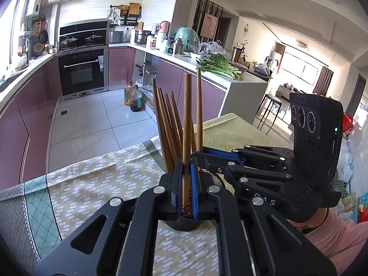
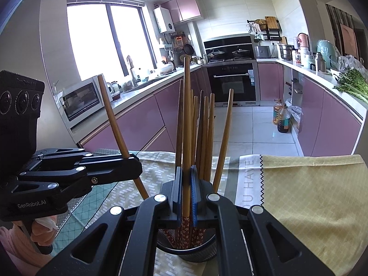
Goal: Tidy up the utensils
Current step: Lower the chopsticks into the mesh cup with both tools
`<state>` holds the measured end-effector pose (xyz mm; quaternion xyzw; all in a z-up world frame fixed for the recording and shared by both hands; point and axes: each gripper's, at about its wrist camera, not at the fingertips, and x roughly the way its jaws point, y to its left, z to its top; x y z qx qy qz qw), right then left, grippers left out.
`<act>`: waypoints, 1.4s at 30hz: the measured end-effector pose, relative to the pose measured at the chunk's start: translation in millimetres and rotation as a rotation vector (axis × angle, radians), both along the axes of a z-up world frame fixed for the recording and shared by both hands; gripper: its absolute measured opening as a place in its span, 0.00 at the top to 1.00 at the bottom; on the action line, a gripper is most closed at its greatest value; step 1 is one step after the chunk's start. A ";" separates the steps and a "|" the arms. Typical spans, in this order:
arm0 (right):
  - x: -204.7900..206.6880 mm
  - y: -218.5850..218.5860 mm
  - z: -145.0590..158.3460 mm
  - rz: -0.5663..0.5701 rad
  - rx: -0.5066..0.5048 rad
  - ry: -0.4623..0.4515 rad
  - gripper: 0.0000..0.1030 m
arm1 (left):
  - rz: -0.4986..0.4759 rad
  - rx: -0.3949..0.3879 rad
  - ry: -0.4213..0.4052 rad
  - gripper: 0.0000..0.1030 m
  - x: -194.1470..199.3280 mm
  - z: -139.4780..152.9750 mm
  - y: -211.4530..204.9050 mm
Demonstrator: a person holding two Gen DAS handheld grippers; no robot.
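Kitchen worktop (image 2: 310, 195) under patterned cloths carries a black mesh holder (image 2: 197, 253) of upright chopsticks (image 2: 204, 138); left gripper (image 1: 186, 184) and right gripper (image 2: 186, 191) each have fingers clamped on one near-vertical chopstick standing over the holder.

Behind you: oven (image 2: 231, 84) set in pink cabinets, microwave (image 2: 81, 100) at counter's left end, greens (image 1: 217, 65) on right counter, oil bottles (image 1: 133, 97) on floor.

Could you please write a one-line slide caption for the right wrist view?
Right tongs shut on one wooden chopstick above the black mesh holder; left tongs grip another.
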<state>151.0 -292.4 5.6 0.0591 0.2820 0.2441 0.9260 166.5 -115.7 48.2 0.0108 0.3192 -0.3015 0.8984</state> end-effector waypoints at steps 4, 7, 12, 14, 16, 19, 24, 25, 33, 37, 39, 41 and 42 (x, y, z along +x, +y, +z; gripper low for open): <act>2.3 0.1 -3.0 -0.001 0.000 0.010 0.94 | 0.004 0.002 0.001 0.93 0.6 0.0 -1.4; 2.9 0.7 -4.8 0.000 -0.002 0.015 0.94 | 0.006 0.004 0.004 0.93 4.5 -0.8 -3.1; 6.1 1.5 -7.2 0.000 -0.004 0.024 0.94 | 0.013 0.010 0.012 0.93 11.0 -4.1 -6.5; 6.9 0.4 -8.0 0.000 -0.003 0.029 0.94 | 0.017 0.014 0.015 0.92 14.3 -5.5 -7.7; 7.5 -0.8 -8.9 -0.001 -0.002 0.033 0.94 | 0.023 0.014 0.020 0.92 18.2 -6.8 -8.5; 9.9 -1.8 -10.2 -0.003 0.002 0.040 0.94 | 0.027 0.014 0.025 0.92 22.4 -8.6 -9.8; 14.6 -1.6 -11.6 -0.007 0.007 0.050 0.94 | 0.035 0.017 0.036 0.92 25.5 -12.7 -11.4; 15.0 -2.0 -11.7 -0.007 0.009 0.052 0.94 | 0.037 0.017 0.039 0.92 27.0 -13.6 -11.4; 16.3 -1.0 -12.1 -0.013 0.010 0.057 0.93 | 0.047 0.016 0.055 0.91 34.0 -19.7 -10.4; 16.1 -1.3 -11.6 -0.016 0.012 0.055 0.92 | 0.050 0.012 0.068 0.91 37.9 -23.5 -9.4; 15.8 -1.5 -11.5 -0.016 0.014 0.055 0.92 | 0.054 0.012 0.073 0.91 39.4 -26.4 -8.4; 14.5 -1.3 -11.5 -0.017 0.015 0.053 0.92 | 0.053 0.012 0.076 0.91 38.9 -27.5 -9.1; 13.4 -1.6 -11.5 -0.018 0.015 0.051 0.92 | 0.056 0.012 0.073 0.90 38.4 -28.0 -8.5</act>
